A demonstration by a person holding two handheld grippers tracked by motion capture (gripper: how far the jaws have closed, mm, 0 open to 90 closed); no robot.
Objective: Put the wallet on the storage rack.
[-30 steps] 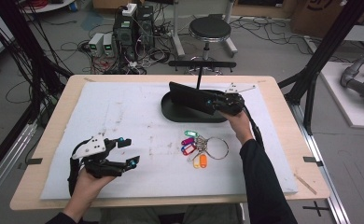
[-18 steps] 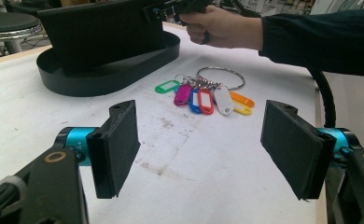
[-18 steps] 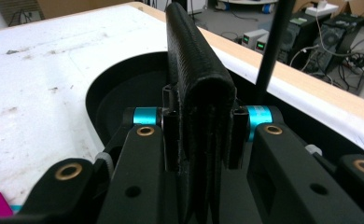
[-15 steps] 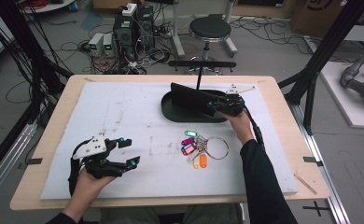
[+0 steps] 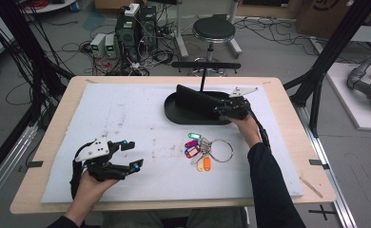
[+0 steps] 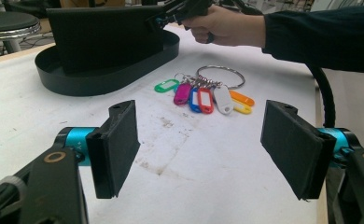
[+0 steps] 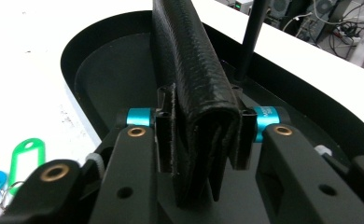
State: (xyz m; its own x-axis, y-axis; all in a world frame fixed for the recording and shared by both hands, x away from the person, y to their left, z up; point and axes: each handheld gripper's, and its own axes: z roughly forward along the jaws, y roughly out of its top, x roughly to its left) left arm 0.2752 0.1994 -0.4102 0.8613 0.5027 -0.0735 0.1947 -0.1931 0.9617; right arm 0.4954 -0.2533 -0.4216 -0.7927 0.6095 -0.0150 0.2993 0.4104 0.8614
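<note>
Room: workshop floor beyond the far edge, with cables, computer boxes point(image 5: 131, 23) and a round stool point(image 5: 214, 29).
Table: wooden top point(image 5: 288, 102) under a white mat point(image 5: 126, 114) that is bare across its left and middle parts.
Tray: black oval tray point(image 5: 174, 111) at far centre-right of the mat, with a thin post point(image 5: 203, 78) rising from it.
Wallet: black leather folded wallet point(image 7: 194, 70) stands on edge in the tray, its long axis running left to right in the high view, its fold uppermost.
Right gripper: right gripper point(image 5: 221, 110) is clamped on the wallet's right end, jaws pressed flat on both faces.
Left gripper: left gripper point(image 5: 129, 154) sits near left on the mat, jaws wide apart, holding nothing, pointing right.
Key ring: key ring point(image 5: 220, 150) with coloured tags point(image 5: 195, 145) lies near of the tray, just apart from it.
Writing: none can be read.
</note>
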